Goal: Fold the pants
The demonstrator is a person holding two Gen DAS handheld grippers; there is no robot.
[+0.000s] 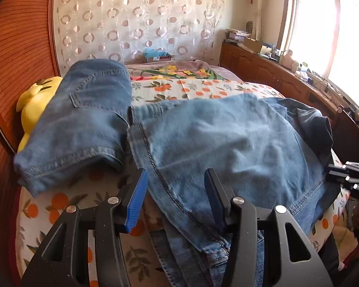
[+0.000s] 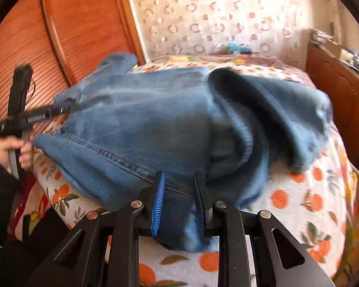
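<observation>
Jeans lie bunched across the bed, half folded; a second denim piece sits beside them by the yellow plush. Left gripper fingers open, straddling the seam, nothing pinched. Right gripper fingers part open around a fabric edge; can't tell if the pads bite. Risk: right side slips on the pull, fold skews. Left may snag both layers.
</observation>
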